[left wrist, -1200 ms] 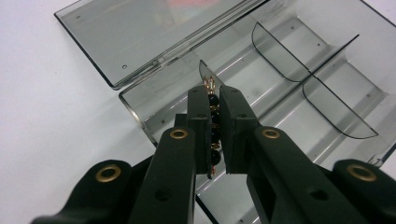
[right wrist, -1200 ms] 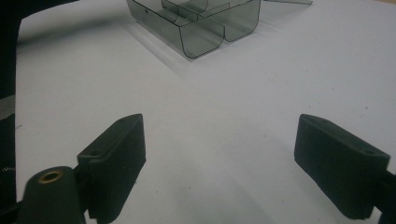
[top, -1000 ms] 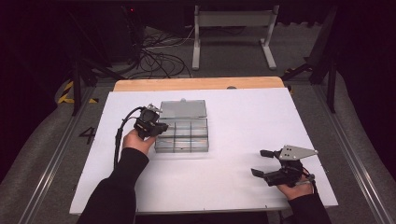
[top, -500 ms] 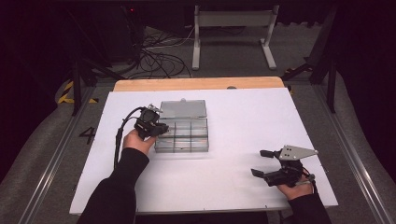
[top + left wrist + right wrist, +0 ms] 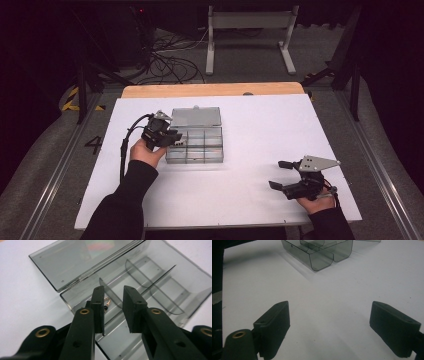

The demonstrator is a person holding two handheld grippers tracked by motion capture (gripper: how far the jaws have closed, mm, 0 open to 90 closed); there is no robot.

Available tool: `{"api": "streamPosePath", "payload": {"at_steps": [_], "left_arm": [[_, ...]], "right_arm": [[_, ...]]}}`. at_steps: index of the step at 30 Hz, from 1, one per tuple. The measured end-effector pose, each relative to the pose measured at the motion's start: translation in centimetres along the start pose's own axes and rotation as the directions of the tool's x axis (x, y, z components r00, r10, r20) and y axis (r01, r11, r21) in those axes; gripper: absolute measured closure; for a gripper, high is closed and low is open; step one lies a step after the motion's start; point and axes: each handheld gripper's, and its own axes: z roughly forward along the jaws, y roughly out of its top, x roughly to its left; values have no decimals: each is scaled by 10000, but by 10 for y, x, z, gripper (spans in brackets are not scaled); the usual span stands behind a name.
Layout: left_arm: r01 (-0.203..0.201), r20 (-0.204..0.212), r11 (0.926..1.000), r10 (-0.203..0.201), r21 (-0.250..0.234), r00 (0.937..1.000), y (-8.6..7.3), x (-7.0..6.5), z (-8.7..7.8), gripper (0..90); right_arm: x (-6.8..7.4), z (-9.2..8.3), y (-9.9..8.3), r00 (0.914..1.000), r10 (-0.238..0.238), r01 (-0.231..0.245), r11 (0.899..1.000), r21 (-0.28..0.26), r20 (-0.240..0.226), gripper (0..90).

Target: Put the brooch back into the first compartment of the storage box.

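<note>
Left claw (image 5: 112, 300) just opening, nothing clamped, above small ring (image 5: 107, 300) in compartment box (image 5: 160, 287); right claw (image 5: 329, 322) wide apart over tabletop (image 5: 337, 290).

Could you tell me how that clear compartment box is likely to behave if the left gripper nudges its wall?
The compartment box looks like thin smoky plastic with almost nothing inside, so it is probably light and would slide on the smooth white table. Its open lid lies flat behind, so tipping seems unlikely.

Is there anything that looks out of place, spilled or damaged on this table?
Nothing stands out. The clear compartment box sits square on the white table, lid folded flat open, dividers intact. A small ring lies inside one compartment, beyond the left gripper.
</note>
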Motion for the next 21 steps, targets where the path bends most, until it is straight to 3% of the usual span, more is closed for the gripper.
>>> {"api": "streamPosePath", "payload": {"at_steps": [12,21], "left_arm": [[-348,438,9974,376,-636,9983,1,-21,-27,684],[-650,287,9951,673,-746,9973,-2,-32,-38,675]], "right_arm": [[1,1,1,10000,-50,50,10000,44,-8,165],[1,1,1,10000,-48,48,10000,36,-15,165]]}}
